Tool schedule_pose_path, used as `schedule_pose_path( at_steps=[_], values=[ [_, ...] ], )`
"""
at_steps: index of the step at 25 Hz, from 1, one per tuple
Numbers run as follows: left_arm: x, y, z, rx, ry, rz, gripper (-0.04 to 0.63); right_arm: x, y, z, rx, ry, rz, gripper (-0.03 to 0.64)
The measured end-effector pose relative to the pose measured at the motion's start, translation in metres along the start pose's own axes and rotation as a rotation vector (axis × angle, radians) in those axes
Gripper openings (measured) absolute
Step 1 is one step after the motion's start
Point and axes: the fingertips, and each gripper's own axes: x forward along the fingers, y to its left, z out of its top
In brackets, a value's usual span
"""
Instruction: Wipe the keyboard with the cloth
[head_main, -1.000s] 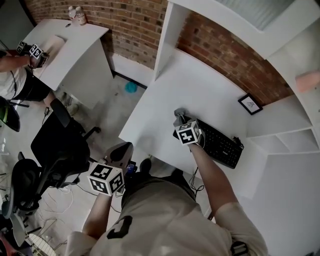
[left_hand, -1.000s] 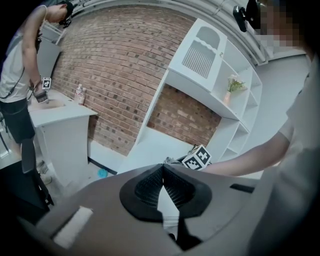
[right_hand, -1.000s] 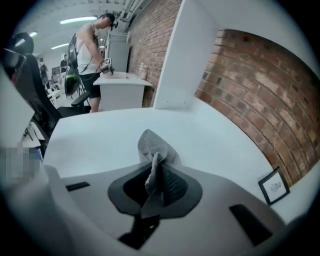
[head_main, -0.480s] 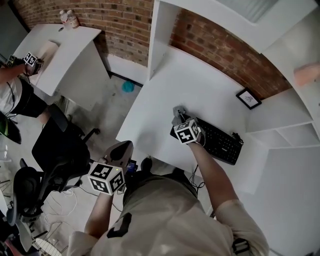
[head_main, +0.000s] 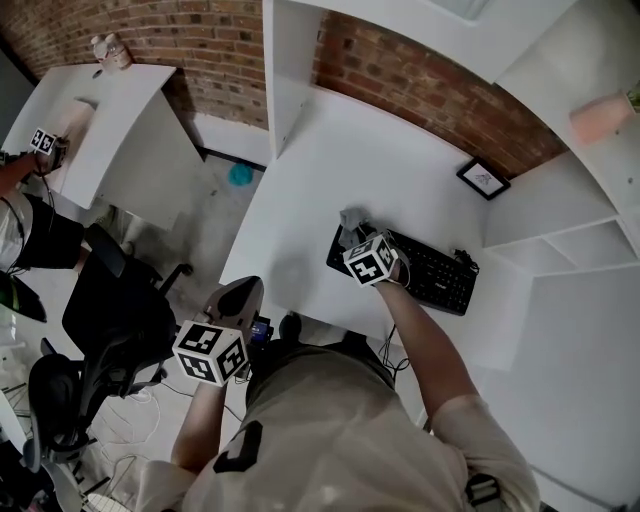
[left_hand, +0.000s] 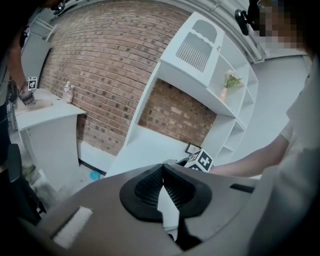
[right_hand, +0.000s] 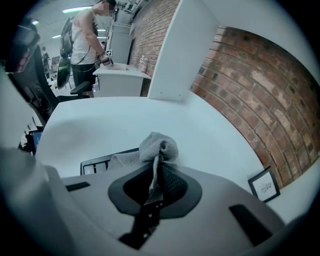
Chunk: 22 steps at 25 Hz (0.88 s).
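While we hold the right gripper (right_hand: 158, 159) over the left end of the black keyboard (head_main: 420, 272), its jaws are clamped on the grey cloth (right_hand: 159, 145). One fold is pinched between the pads and the rest bunches into a wad beyond the tips. We judge that grip suits wiping, since the loose wad gives a soft face to drag across the keys and keeps the hard jaws off them. From the right gripper view the wad hangs right above the corner keys. The head view is too small to tell whether the cloth is pressing on them or just clear of them.

The keyboard lies on the white desk (head_main: 380, 170) near its front edge, angled slightly, with a small framed picture (head_main: 483, 178) well apart towards the brick wall (head_main: 420, 90).

Our left gripper (left_hand: 162, 169) hangs low at our side, off the desk edge and above the floor. Its jaws are pressed together with nothing between them, so it is parked out of the way because one arm can do the wiping. The wipe looks to be at its starting end, with nearly the whole keyboard stretching away to the right and yet to be covered.
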Motion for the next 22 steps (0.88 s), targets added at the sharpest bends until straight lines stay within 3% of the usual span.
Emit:
schedule_pose_path(
  at_steps=[12, 17, 22],
  values=[
    [0.014, -0.01, 0.024, 0.038, -0.031, 0.009, 0.005, -0.011, -0.031, -0.03, -0.038, 0.056, -0.03, 0.014],
    [-0.002, 0.006, 0.012, 0.025, -0.029, 0.033, 0.003, -0.014, -0.018, -0.037, -0.074, 0.063, -0.052, 0.014],
    [0.002, 0.0, 0.005, 0.03, -0.018, 0.002, 0.005, -0.015, -0.025, -0.046, -0.049, 0.072, -0.069, 0.014]
  ],
)
